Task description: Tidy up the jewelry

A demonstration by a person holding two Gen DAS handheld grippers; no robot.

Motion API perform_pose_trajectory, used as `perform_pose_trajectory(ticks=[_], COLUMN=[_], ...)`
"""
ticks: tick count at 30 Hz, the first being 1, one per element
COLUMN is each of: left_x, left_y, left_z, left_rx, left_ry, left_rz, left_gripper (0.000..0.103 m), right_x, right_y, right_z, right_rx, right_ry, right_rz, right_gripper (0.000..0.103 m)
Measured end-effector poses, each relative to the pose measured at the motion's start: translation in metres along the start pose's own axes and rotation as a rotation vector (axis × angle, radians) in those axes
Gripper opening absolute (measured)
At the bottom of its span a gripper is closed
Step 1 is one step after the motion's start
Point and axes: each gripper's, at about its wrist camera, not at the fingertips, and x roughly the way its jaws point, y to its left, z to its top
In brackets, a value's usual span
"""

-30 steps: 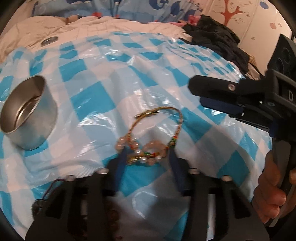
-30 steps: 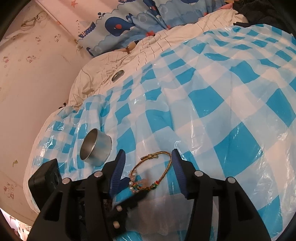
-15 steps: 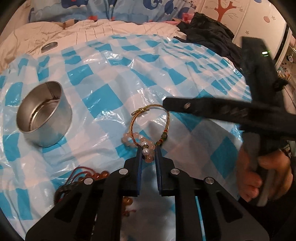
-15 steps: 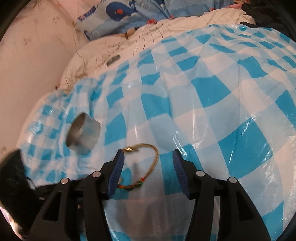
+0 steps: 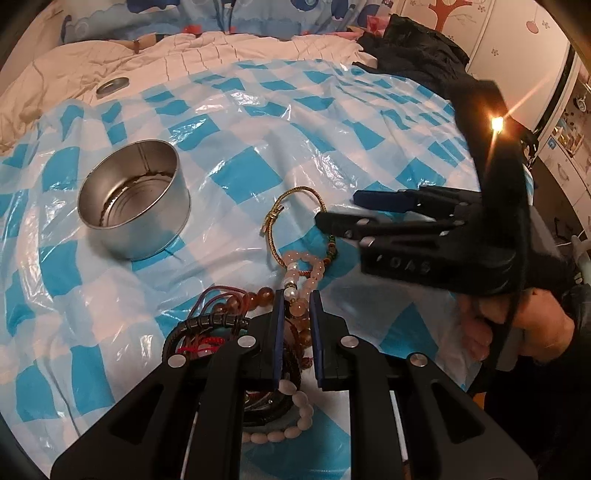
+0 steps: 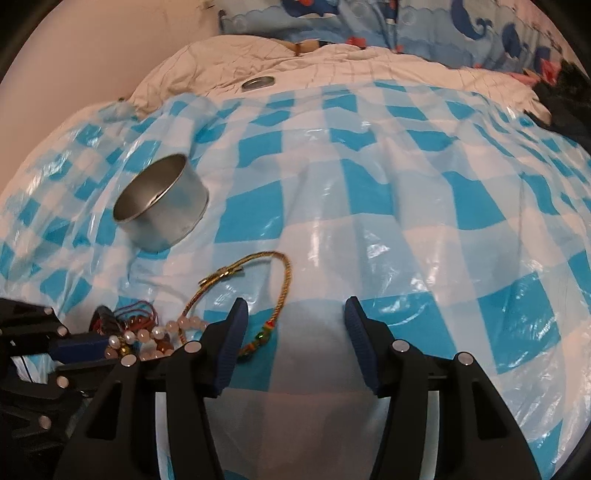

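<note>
left tool point(image 5: 296, 308) clenched on pink bead bracelet point(image 5: 308, 273); right tool point(image 6: 291, 325) released; only left view shows white bead strand point(image 5: 295, 417).

Bed under blue-and-white checked plastic sheet point(image 5: 240, 177), cream quilt point(image 6: 229, 74), whale-print bedding point(image 6: 443, 29), dark clothes heap point(image 5: 417, 70), plain wall point(image 6: 92, 55)

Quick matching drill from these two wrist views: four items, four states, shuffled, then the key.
1. metal tin
2. pink bead bracelet
3. gold cord bracelet
4. right gripper

A. open, nothing gripped
B. pinched by the left gripper
C. lying loose on the checked sheet
D. upright, no jewelry inside

Pairs: 1-D, 2-B, 3-C, 4-A
</note>
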Motion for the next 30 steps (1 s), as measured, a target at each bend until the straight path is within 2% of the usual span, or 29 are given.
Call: perform_pose_trajectory(ticks=[1, 3, 4, 7, 13, 17, 20, 24, 25, 28, 30], left_x=[-0.001, -0.003, -0.005, -0.014, -0.052, -0.064, -0.058, -0.024, -0.016, 0.009, 0.019], left_y=[0.0, 0.001, 0.002, 0.008, 0.023, 0.034, 0.033, 0.014, 0.011, 0.003, 0.002], left_z=[0.0, 0.0, 0.0, 0.002, 0.013, 0.019, 0.019, 0.018, 0.016, 0.015, 0.014], left_rx=[-0.002, -0.006, -0.01, -0.035, -0.087, -0.11, -0.105, -0.031, -0.018, 0.002, 0.006], left_ry=[-0.002, -0.009, -0.016, -0.052, -0.187, -0.224, -0.203, -0.106, -0.086, -0.041, -0.026], left_rz=[0.0, 0.001, -0.004, -0.044, -0.115, -0.103, -0.097, -0.057, -0.05, -0.008, 0.003], left_gripper=[0.012, 0.012, 0.012, 0.012, 0.011, 0.011, 0.011, 0.013, 0.017, 0.043, 0.046], right_x=[0.001, 0.002, 0.003, 0.005, -0.008, -0.018, -0.022, -0.024, -0.025, -0.024, -0.023], right_y=[0.006, 0.02, 0.025, 0.03, 0.003, -0.008, -0.007, 0.0, 0.001, 0.001, -0.002], right_z=[-0.001, -0.004, -0.006, -0.008, 0.0, 0.006, 0.009, 0.009, 0.009, 0.009, 0.008], right_rx=[-0.029, -0.106, -0.133, -0.17, -0.008, 0.078, 0.082, 0.065, 0.061, 0.063, 0.07], right_ry=[-0.001, 0.002, 0.002, 0.009, -0.012, -0.041, -0.053, -0.058, -0.057, -0.053, -0.048], right_rz=[-0.01, -0.041, -0.047, -0.075, 0.042, 0.121, 0.135, 0.143, 0.142, 0.141, 0.14], right_gripper=[0.039, 0.032, 0.018, 0.008, 0.006, 0.006, 0.006, 0.006, 0.006, 0.006, 0.006])
